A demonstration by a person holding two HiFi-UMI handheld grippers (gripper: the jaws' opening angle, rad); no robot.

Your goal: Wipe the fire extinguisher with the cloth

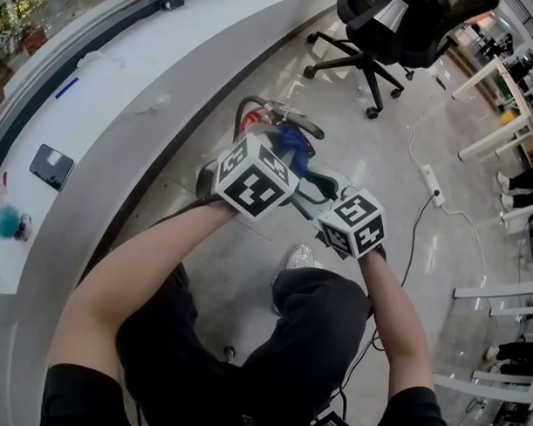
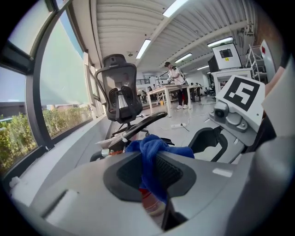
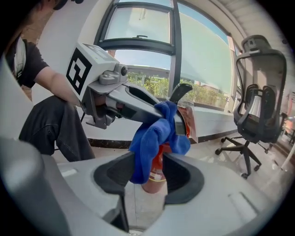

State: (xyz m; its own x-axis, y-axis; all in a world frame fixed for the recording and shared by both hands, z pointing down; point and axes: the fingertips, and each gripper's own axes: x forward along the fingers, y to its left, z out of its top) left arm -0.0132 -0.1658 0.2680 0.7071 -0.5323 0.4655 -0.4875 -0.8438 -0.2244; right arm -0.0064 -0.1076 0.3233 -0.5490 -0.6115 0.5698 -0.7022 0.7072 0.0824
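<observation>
**Wipe under way: cloth at extinguisher neck, right tool free**

Your left tool [image 3: 171,119] is clamped on the blue cloth [image 3: 154,138], which drapes over the neck of the fire extinguisher [image 3: 156,174]. It stands upright on the floor [image 1: 396,159] by your knees. Your right tool [image 3: 150,179] gapes wide w/ nothing gripped; cloth tail & red body sit between its jaws. Next, prob.: steady the body w/ the right, then drag the cloth down the side.
</observation>
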